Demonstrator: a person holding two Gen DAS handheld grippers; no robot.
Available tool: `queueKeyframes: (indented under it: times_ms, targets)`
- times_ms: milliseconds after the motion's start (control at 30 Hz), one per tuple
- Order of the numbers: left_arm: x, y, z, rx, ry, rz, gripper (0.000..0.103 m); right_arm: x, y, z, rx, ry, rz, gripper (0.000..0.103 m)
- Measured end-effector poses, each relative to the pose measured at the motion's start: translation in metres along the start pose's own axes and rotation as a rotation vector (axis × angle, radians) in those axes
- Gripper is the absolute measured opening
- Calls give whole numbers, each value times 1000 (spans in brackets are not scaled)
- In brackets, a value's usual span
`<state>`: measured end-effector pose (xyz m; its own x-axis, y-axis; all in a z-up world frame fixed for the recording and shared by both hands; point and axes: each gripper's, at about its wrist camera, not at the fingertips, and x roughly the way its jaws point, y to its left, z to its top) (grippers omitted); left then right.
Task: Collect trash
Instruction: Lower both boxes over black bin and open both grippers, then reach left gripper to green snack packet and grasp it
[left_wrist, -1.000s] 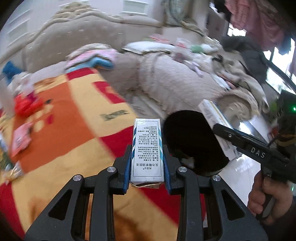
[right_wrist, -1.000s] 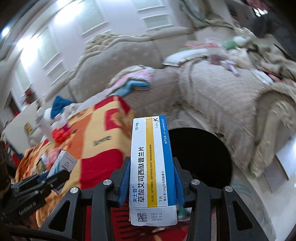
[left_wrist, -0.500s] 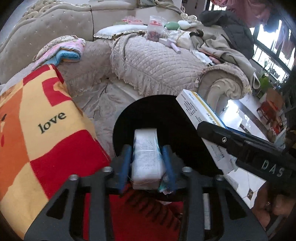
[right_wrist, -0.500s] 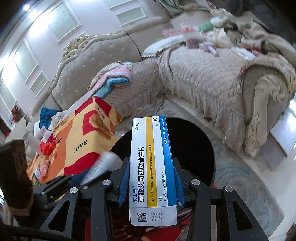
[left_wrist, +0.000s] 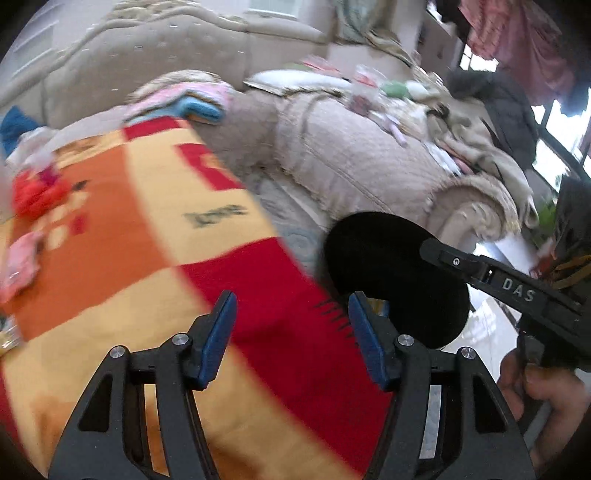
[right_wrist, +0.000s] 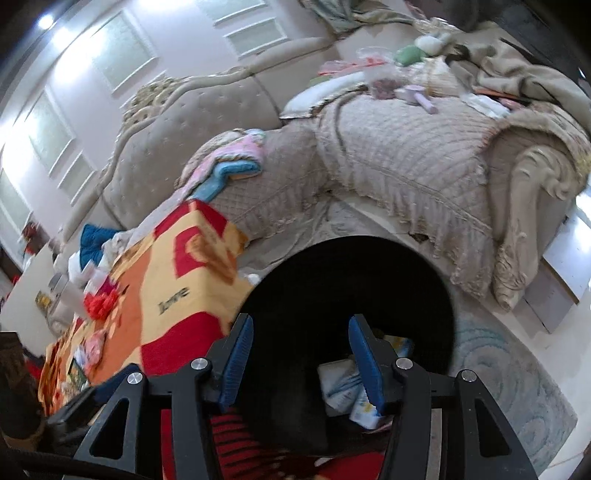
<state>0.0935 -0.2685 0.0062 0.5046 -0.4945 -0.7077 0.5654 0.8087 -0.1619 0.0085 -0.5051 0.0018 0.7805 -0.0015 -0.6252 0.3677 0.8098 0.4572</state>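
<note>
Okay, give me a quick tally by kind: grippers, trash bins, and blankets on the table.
Grippers: 2, the left gripper and the right gripper, both open and empty
Black trash bins: 1, with boxes inside, too jumbled to count
Patchwork blankets: 1
Total: 4

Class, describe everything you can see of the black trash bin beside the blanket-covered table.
The black trash bin is round, with a wide open mouth and a dark, matte inside; its material cannot be told. It stands upright on the pale patterned rug, against the edge of the red, orange and yellow blanket and in front of the beige sofa. Inside lie several pale medicine boxes. The open right gripper is over its mouth, not touching it.
</note>
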Motion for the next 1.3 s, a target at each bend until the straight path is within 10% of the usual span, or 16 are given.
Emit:
queueKeyframes:
  times_ms: [600,1067,1133,1300]
  targets:
    - [-104,275,-83,-380,-62,323,62,46,146,-50,-342,118,141,52]
    - [-46,313,-32,-471,-27,305,61,69,199,-79,-503,164,166,52]
    - [-45,314,-35,-483,-43,314,37,69,199,-79,-509,165,162,52]
    - [-67,313,-42,-494,-127,314,31,65,200,-76,-485,139,187,52]
